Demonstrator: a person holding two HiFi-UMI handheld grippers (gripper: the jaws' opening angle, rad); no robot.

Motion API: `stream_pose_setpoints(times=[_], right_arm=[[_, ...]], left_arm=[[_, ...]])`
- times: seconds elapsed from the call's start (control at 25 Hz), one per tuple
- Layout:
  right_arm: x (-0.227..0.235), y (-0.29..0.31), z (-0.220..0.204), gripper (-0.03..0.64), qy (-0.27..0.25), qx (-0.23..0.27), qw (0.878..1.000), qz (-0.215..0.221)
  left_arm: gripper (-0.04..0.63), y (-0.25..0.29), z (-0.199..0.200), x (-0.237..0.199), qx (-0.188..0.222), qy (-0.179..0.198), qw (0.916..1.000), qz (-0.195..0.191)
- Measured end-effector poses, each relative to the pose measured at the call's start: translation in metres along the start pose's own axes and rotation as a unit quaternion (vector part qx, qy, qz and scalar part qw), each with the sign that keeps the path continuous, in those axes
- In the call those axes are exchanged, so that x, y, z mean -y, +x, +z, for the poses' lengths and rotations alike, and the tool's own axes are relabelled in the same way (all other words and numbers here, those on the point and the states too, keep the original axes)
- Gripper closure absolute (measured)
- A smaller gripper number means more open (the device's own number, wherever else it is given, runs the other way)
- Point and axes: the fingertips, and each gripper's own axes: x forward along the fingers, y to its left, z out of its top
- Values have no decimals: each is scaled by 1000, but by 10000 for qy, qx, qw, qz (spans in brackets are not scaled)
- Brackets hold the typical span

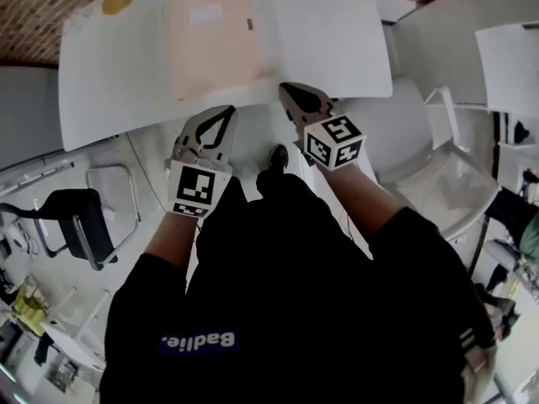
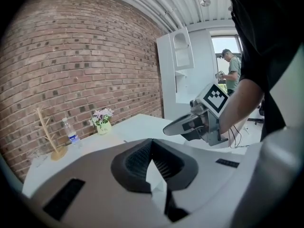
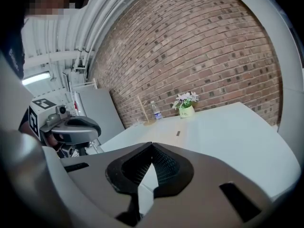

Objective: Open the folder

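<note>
1. Broad white rectangular surface (image 1: 337, 49). It fills the top of the head view, with a red brick wall behind it.

2. Flat, pale peach rectangular folder (image 1: 215, 45). It lies closed and flat on the surface, left of centre, its near edge close to the surface's near edge. We note a pale label (image 1: 206, 13) towards its far side and a small dark tab (image 1: 250, 24) by its right edge. We see no cover lifted.

3. Left hand-held gripper (image 1: 226, 112). The jaws are pressed together with nothing between them. Its tip sits at the near edge of the surface, short of the folder and not touching it.

4. Right hand-held gripper (image 1: 284, 87). The jaws are likewise pressed together and empty. Its tip is just beside the folder's near right corner. We cannot tell whether it touches.

5. Small yellow-green pot of pale pink flowers (image 2: 102, 122), at the far side of the surface near the wall.

6. Thin wooden branch-shaped stand on a round base (image 2: 50, 139), at the far left corner.

7. Small clear plastic water bottle (image 2: 71, 133), between stand and pot.

Progress: we judge the task not yet begun. Nothing is gripped and the folder is shut. What is left is to spread a pair of jaws, catch the edge of the cover, most likely at the right side, and swing it over, perhaps with the other hand-held gripper steadying the folder.
</note>
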Motion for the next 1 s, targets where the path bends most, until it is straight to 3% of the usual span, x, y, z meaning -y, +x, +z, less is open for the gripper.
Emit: stream_pose_setpoints(times=[0.4,0.64,0.88,1.0], right_arm=[[40,59,-34,589,170,-501,9974,-483],[48,80,-52,589,177,-856,9951,-463],[58,90,-62,589,291,-884,9945,-471],[62,91,-71,589,623,-814,9938,-433]], left_arm=[[600,50,-47,-13,-537,813,9947,-335],[600,67,-64,-16,-810,1296,9873,-443],[600,87,-83,-18,-1018,1567,9812,-482],[600,98,-91,-18,-1131,1784,9760,-525]])
